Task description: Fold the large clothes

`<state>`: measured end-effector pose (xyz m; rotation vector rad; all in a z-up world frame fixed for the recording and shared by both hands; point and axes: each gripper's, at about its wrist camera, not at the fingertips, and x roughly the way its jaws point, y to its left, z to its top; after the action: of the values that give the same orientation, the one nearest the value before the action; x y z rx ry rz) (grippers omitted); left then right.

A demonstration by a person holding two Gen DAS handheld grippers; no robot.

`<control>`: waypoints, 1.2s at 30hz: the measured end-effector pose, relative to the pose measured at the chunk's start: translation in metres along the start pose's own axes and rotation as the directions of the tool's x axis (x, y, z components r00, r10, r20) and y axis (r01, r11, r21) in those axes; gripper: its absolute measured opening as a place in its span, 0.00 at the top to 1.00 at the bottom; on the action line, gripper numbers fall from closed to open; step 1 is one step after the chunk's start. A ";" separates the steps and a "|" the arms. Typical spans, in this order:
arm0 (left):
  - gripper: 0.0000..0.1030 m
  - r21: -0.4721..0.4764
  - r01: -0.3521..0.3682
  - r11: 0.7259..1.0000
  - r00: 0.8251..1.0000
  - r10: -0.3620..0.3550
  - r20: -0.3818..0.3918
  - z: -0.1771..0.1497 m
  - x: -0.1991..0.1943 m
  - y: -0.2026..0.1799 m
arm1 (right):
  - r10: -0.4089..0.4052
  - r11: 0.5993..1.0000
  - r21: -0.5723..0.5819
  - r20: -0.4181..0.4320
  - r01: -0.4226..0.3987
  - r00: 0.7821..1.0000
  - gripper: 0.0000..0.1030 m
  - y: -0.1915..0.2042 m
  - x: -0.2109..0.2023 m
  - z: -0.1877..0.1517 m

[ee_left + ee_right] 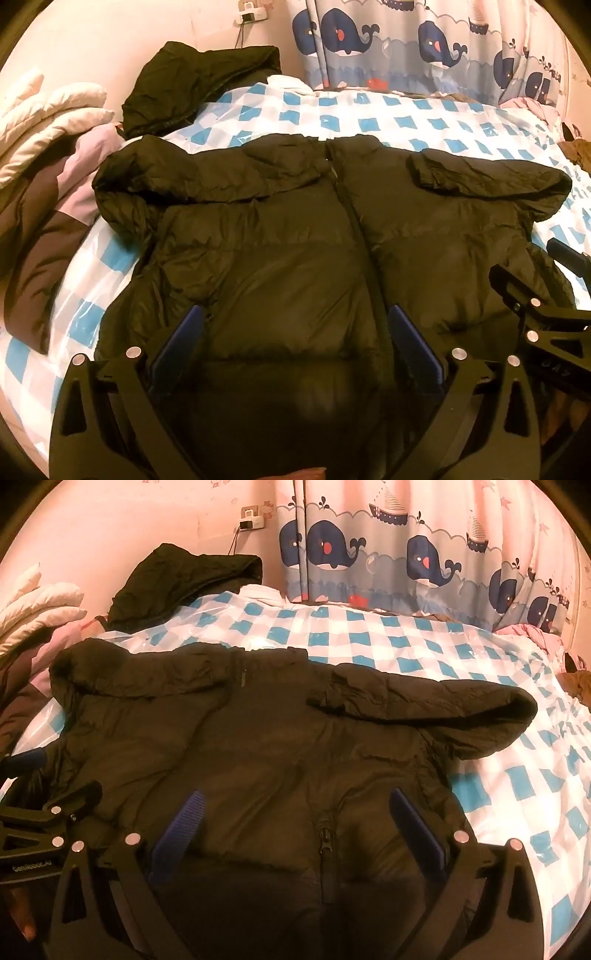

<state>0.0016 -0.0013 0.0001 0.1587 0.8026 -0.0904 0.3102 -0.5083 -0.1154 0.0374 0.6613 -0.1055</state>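
A large dark puffer jacket point(295, 236) lies front up on the bed, zipped, with both sleeves folded in across the chest; it also shows in the right wrist view point(280, 738). My left gripper point(295, 321) is open, its blue pads point(181, 339) wide apart over the jacket's lower left panel. My right gripper point(299, 805) is open over the lower right panel near a pocket zip point(327, 845). Each gripper shows at the edge of the other's view. Neither holds anything.
The bed has a blue-and-white checked cover under clear plastic point(369, 638). A second dark jacket point(192, 85) lies at the back left. White and pink bedding point(48, 122) is piled at the left. A whale-print curtain point(424, 561) hangs behind the bed.
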 end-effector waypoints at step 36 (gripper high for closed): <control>0.07 -0.049 0.038 0.998 0.999 -0.036 0.039 0.004 -0.001 0.009 | 0.008 1.000 0.020 -0.008 -0.008 1.000 0.06 -0.013 0.012 0.007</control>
<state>0.0049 0.0070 0.0050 0.0948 0.7694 -0.1084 0.3228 -0.5229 -0.1177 0.0599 0.6677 -0.1048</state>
